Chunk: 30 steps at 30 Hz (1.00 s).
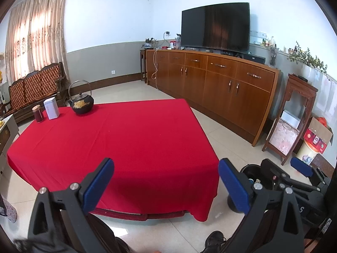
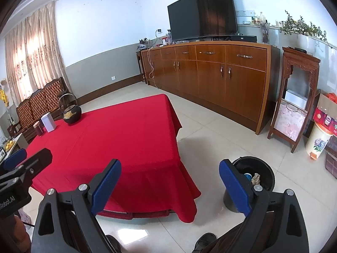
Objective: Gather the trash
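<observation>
Altogether: three containers (image 1: pixel 63 107) on one table (image 1: pixel 126 137), one bin (image 2: pixel 263 168).

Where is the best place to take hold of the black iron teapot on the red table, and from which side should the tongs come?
Grip the teapot by its arched wire handle, coming from above. The handle stands upright over the lid, thin enough for the tongs to close on, while the round, wide body would probably slip. The white tin stands close on its left, so a sideways approach looks cramped.

Both wrist views angled down, sharing red table (image 1: pixel 126 137)
</observation>
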Each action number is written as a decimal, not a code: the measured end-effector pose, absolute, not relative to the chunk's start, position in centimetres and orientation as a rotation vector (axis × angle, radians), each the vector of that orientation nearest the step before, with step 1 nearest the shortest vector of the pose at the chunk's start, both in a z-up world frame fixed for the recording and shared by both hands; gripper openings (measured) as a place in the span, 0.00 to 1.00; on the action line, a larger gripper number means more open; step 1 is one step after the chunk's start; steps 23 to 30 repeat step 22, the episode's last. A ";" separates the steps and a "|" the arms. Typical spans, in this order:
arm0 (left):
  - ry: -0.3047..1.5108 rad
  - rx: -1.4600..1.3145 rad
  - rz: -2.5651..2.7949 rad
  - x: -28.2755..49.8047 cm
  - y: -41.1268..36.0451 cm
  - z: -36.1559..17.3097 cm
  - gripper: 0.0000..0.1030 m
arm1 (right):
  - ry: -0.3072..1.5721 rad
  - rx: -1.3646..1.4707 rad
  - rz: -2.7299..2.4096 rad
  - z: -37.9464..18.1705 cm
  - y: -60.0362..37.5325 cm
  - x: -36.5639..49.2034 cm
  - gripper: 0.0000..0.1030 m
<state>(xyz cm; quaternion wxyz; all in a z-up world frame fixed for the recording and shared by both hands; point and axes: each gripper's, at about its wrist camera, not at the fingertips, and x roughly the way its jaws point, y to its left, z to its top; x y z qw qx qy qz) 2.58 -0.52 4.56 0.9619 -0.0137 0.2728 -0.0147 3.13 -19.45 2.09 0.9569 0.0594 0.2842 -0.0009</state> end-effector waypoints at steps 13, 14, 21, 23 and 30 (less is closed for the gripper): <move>0.558 -0.051 -0.036 2.8 -0.6 4.7 0.97 | 0.578 0.109 -0.005 2.3 -19.6 3.6 0.92; 0.562 -0.054 -0.042 3.0 -0.5 4.6 0.97 | 0.576 0.109 -0.005 2.3 -19.5 3.6 0.92; 0.488 -0.033 -0.072 3.0 -0.8 5.8 0.97 | 0.565 0.132 0.001 2.3 -19.4 4.5 0.92; 0.487 -0.023 -0.068 3.1 -0.9 5.9 0.97 | 0.566 0.129 0.007 2.3 -19.2 4.8 0.92; 0.487 -0.023 -0.068 3.1 -0.9 5.9 0.97 | 0.566 0.129 0.007 2.3 -19.2 4.8 0.92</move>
